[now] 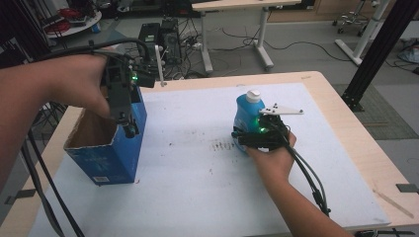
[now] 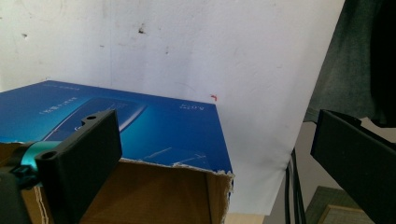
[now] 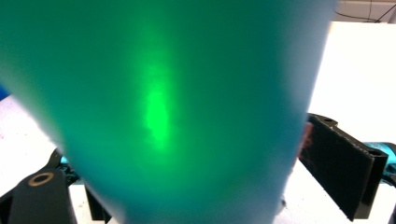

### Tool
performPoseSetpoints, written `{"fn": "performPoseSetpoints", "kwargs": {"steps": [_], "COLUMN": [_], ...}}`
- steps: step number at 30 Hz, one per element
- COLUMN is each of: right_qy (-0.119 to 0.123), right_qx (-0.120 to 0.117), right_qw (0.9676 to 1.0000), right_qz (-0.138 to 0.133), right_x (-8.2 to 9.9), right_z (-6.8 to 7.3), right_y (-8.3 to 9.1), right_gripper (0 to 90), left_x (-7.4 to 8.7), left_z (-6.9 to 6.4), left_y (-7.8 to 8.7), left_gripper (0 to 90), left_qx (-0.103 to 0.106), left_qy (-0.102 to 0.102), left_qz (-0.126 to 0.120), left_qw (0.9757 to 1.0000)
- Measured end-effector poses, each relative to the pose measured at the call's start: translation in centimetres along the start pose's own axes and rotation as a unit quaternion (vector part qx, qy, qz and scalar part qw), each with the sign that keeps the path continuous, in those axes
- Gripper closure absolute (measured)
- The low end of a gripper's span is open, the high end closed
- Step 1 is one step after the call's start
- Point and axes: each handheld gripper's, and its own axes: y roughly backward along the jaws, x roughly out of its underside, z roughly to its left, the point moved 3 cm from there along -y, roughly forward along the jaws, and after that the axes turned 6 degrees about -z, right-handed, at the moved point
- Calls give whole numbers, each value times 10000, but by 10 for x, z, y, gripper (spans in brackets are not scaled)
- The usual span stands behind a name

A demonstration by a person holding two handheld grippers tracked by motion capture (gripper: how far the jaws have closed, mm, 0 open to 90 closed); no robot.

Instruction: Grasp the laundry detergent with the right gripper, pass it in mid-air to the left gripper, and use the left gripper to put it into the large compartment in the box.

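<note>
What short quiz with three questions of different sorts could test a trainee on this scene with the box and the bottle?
1. True or false: the blue cardboard box stands with its top open.
2. Multiple choice: the blue bottle has a cap of which colour? A red, B white, C black.
3. Fill in: the left hand-held gripper hangs over the box's ____ edge.

Key
1. True; the brown inside shows.
2. B; the white cap sits on top.
3. Top. Its jaws stand apart above the torn rim, while the right hand-held gripper has one jaw on each side of the bottle; whether they press it is unclear.
</note>
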Motion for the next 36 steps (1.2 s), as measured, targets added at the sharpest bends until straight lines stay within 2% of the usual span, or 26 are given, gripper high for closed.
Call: {"fn": "performPoseSetpoints", "kwargs": {"steps": [8,29,30,36], "right_qy": [29,1,19,36], "right_qx": [35,56,-24,-61], "right_qw": [10000,9999,9999,9999], "right_qz": [-25,-88,-99,-99], "right_x": [-1,-1,0,1], "right_z": [1,0,1,1], "right_y": [1,0,0,0], "right_gripper": [177,186,251,254], "left_x": [0,-4,-4,-2], "left_z": [0,1,0,0], "left_y": [-1,-3,-3,-3], "left_gripper": [18,18,18,18], "left_qx": [1,18,14,14], "left_qy": [7,-33,-10,-3], "left_qz": [-10,26,19,32], "left_qw": [10000,10000,10000,10000]}}
